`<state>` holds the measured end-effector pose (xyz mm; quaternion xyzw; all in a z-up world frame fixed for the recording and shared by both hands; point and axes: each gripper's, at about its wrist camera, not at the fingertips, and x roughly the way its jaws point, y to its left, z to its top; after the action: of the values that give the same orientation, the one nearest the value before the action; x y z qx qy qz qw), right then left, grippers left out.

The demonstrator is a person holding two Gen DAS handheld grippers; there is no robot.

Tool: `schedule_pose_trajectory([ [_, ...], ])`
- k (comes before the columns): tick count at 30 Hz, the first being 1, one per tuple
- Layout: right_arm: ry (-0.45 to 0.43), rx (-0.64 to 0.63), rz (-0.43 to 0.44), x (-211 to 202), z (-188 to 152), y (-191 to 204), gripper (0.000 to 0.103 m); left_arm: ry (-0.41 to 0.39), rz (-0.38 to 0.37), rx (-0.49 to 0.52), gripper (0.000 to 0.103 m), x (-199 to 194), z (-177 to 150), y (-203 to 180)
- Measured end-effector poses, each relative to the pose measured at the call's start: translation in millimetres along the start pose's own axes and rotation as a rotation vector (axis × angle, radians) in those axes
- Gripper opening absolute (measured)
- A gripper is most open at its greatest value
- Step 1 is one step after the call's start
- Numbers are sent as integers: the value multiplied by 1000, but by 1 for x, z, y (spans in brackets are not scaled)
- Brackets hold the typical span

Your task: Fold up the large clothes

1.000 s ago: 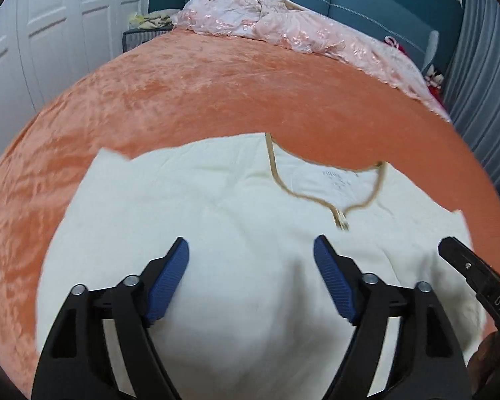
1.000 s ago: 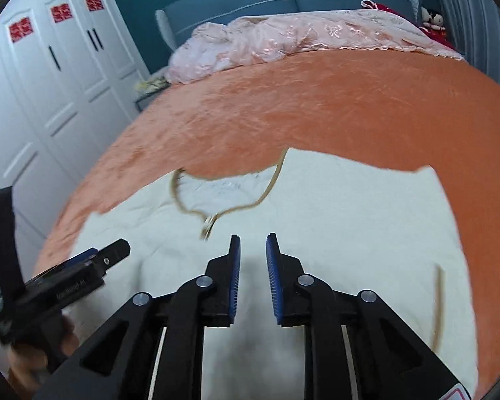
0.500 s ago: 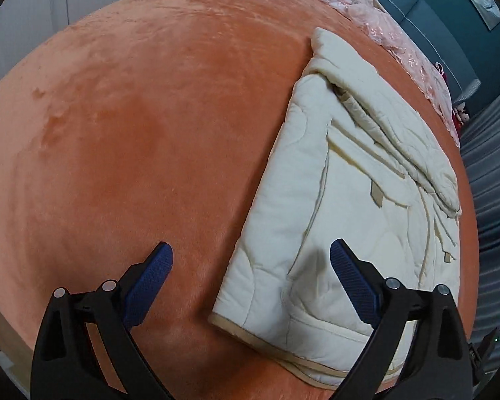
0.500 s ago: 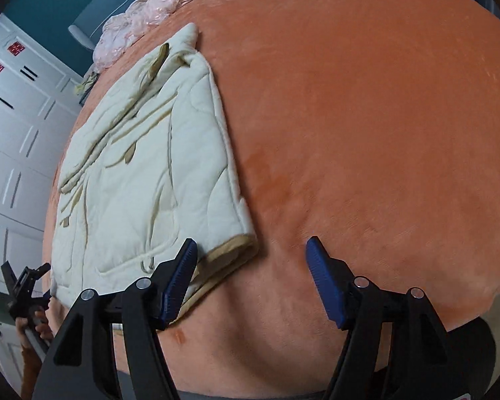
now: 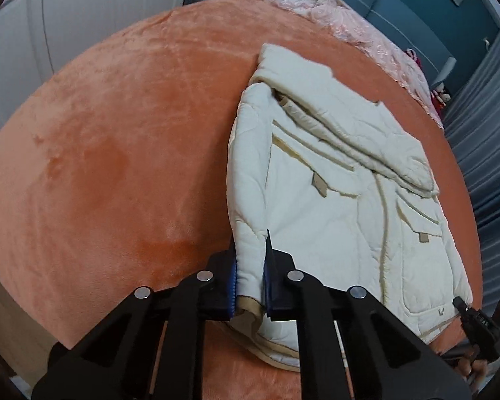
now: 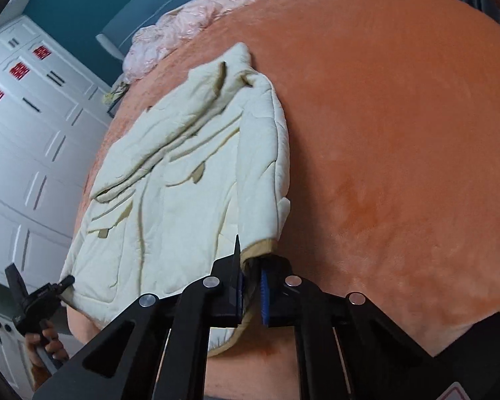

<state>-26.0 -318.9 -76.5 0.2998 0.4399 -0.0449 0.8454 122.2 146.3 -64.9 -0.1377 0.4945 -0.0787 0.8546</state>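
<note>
The cream jacket [image 5: 333, 193] lies on the orange bed [image 5: 116, 166], its near hem between both sets of jaws. The left gripper [image 5: 250, 276] pinches one corner; the right gripper [image 6: 250, 283] is closing on the other, seemingly gripping, ready to lift the hem for a fold.

Orange bedspread [image 5: 110, 166] lies bare and flat on the wardrobe side of the cream jacket [image 5: 333, 200]; passage there unobstructed. In the right wrist view, the bedspread on the jacket's other side is equally bare. Obstacles: crumpled pink quilt [image 5: 333, 10] across the far edge, curtain [image 5: 483, 140] close along one side, white wardrobe [image 6: 23, 153] beside the other.
</note>
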Motion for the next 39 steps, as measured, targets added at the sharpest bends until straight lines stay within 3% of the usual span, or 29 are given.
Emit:
schedule_pose_trajectory([
  [4,17,-153,-5,-58,-18,16,6,-14,-5,127,8,-57,-19,-11],
  [7,87,-272,-39,-103,-48,16,6,31,-1,202,8,-101,-50,-4],
  [12,275,-318,-66,-163,-113,-5,6,162,14,229,8,-162,-117,15],
  [15,293,-306,-55,-185,-133,-5,7,178,-8,173,8,-187,-137,17],
  [20,65,-325,9,-203,-76,15,7,11,-58,199,8,-203,-95,-13],
  [25,-172,-230,48,-172,9,19,7,-164,-60,165,8,-177,-21,-31],
  [28,-228,-124,67,-135,44,15,7,-182,-32,103,10,-135,15,-34],
  [32,-259,-130,4,-86,78,34,9,-127,59,10,12,-73,53,-30],
  [35,-310,-120,27,-74,87,41,21,-100,95,-40,14,-43,67,-25],
  [37,-369,-86,54,-79,90,41,46,-106,76,-52,18,-41,65,-24],
  [39,-445,-73,58,-86,89,37,58,-118,34,-49,23,-46,62,-25],
])
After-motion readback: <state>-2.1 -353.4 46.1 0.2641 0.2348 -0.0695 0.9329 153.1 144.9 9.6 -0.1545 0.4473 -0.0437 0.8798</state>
